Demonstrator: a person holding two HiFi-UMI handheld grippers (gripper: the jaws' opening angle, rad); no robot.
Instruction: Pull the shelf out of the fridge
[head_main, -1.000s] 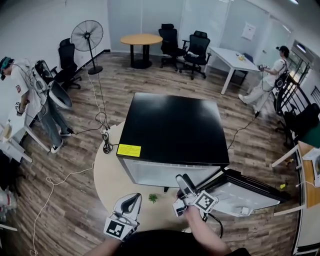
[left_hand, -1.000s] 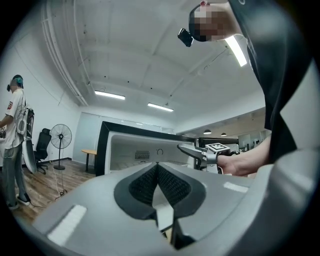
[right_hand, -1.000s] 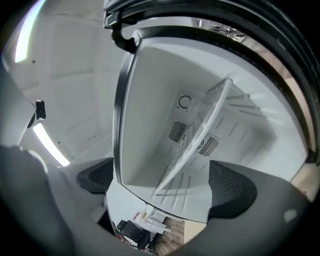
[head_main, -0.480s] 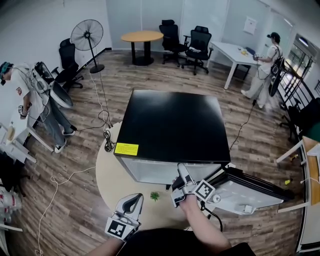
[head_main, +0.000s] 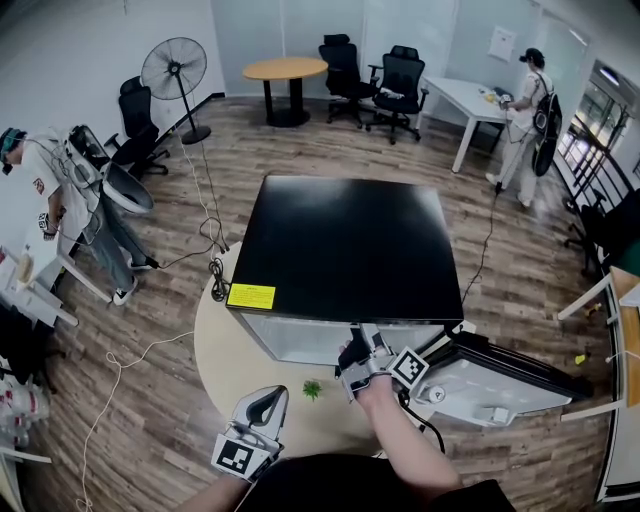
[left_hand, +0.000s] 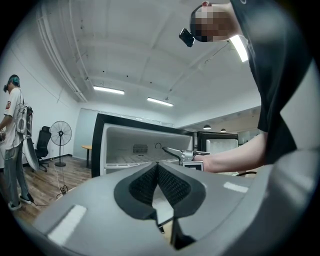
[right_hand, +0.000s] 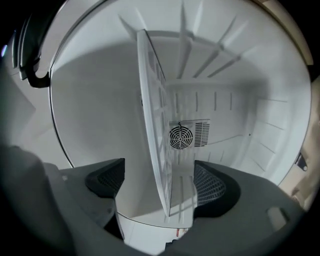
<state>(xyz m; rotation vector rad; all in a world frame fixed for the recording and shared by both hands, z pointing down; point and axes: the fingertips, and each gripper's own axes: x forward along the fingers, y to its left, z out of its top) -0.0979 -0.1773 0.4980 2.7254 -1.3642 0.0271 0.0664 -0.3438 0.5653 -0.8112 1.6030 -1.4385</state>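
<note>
A black mini fridge (head_main: 350, 240) stands on a round table (head_main: 225, 350) with its door (head_main: 500, 375) swung open to the right. My right gripper (head_main: 352, 355) reaches into the fridge's opening. In the right gripper view the white wire shelf (right_hand: 155, 130) runs edge-on between the jaws of my right gripper (right_hand: 160, 175). The jaws have just been closing, and gaps still show between both pads and the shelf. My left gripper (head_main: 262, 405) hangs shut and empty over the table's near edge. The left gripper view shows its jaws (left_hand: 157, 167) together, and beyond them the fridge (left_hand: 140, 145) and the right gripper (left_hand: 172, 150).
A small green thing (head_main: 311, 390) lies on the table in front of the fridge. Cables (head_main: 212, 280) trail across the wooden floor at left. A person (head_main: 45, 190) stands at far left, another (head_main: 520, 100) at back right. A fan (head_main: 175, 75), chairs and tables stand behind.
My right gripper has moved forward and down into the fridge opening and rolled, and its jaws have narrowed around the shelf edge. The left gripper stayed put. The person at back right walked farther away.
</note>
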